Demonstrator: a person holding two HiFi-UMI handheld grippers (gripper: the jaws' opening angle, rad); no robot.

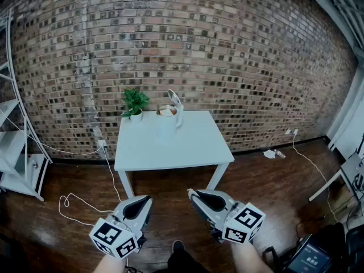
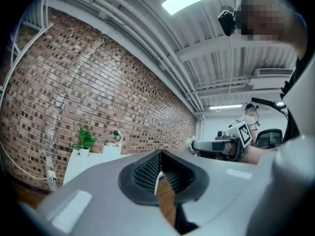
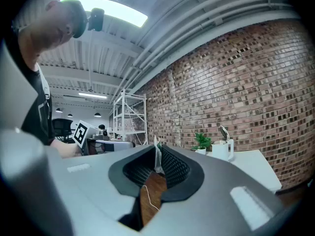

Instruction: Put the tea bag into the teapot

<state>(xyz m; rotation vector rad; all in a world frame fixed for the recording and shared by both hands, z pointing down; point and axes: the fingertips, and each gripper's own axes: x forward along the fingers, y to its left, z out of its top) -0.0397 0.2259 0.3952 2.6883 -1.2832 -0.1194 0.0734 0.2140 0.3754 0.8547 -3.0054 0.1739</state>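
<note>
In the right gripper [image 3: 157,145], seemingly, a tea bag [image 3: 158,156].

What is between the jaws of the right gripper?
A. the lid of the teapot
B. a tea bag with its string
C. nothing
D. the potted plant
B: the right gripper view shows the right gripper shut on a tea bag, the string hanging below it.

A potted plant [image 1: 135,103], its pot seemingly white, stands on the white table [image 1: 182,148] before the brick wall [image 1: 227,50].
</note>
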